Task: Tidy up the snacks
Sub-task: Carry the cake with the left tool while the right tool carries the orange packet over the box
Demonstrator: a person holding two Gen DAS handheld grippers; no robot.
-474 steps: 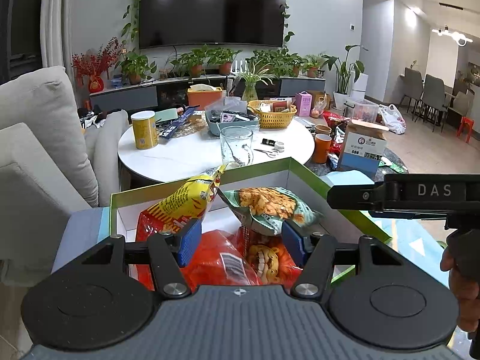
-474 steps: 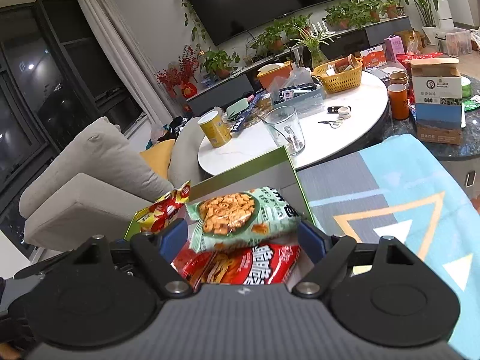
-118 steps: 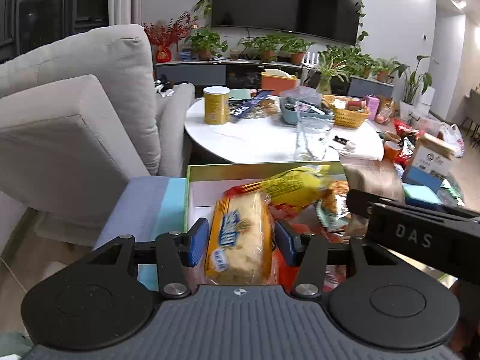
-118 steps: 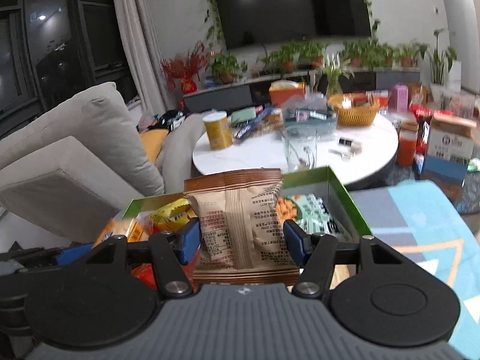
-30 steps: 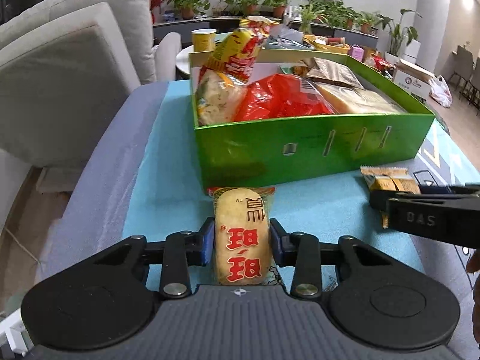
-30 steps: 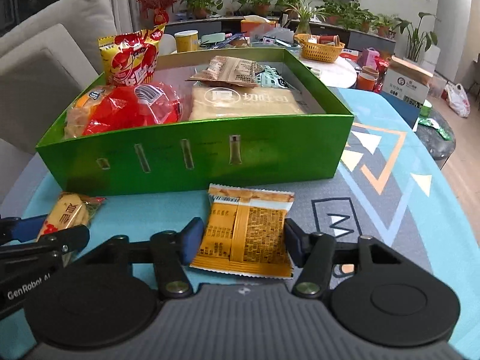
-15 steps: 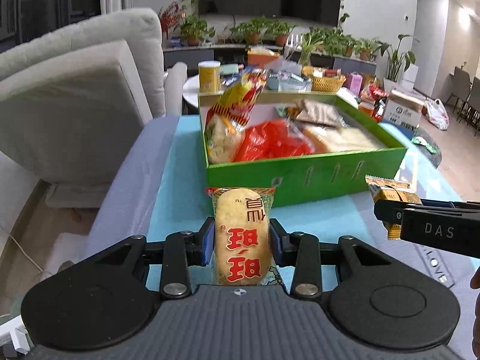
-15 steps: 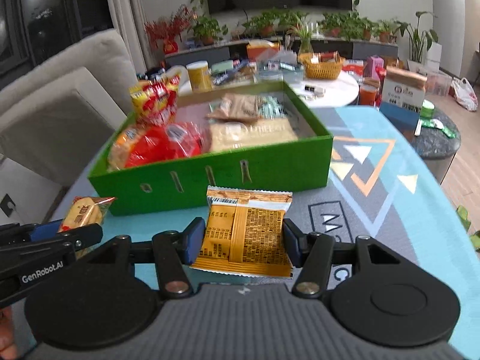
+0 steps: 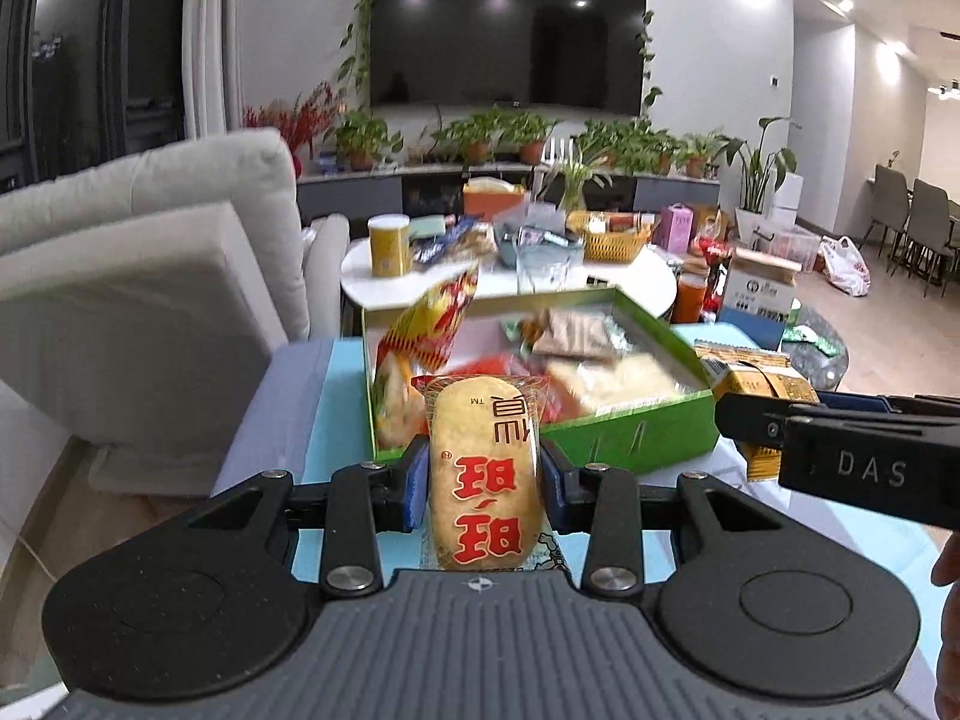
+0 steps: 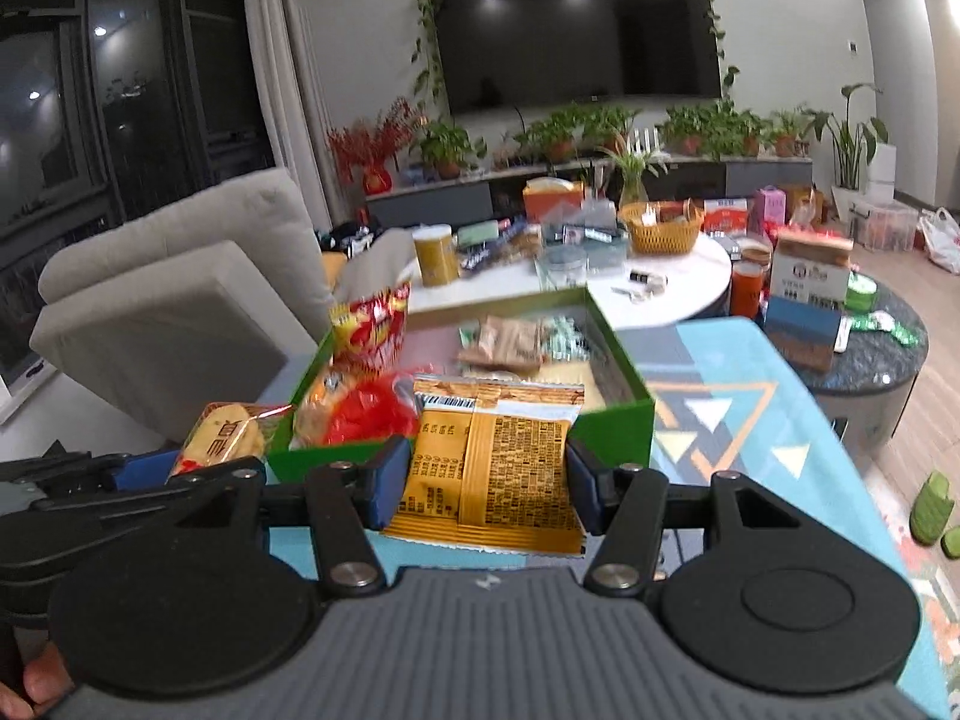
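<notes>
Up close, the left wrist view showed the left gripper (image 9: 485,480) clenched on a rice cracker packet (image 9: 485,468), its blue pads (image 9: 414,486) pressed against both sides of the wrapper. The packet was clear of the desk (image 9: 336,414), which wore a blue patterned cover. Just beyond it stood the green box (image 9: 630,438), blurred, with a red and yellow bag (image 9: 429,324) upright in its far left corner and other snacks lying inside. At the right edge the right gripper (image 9: 774,420) came in sideways, an orange packet (image 9: 756,384) in its jaws. Only this view showed the dining chairs (image 9: 912,222) far off to the right.

Next, the right wrist view showed the right gripper (image 10: 483,480) grasping that orange packet (image 10: 489,462) across its width, printed back up, held in front of the box's near wall (image 10: 612,432). At lower left the left gripper (image 10: 156,471) appeared with the cracker packet (image 10: 225,435) sticking out. This view alone gave the triangle pattern (image 10: 714,414) on the cover, the green slippers (image 10: 933,510) on the floor and a thumb (image 10: 36,681) at the bottom corner. Both views took in the round white table (image 10: 678,276) and the television (image 10: 576,30).
</notes>
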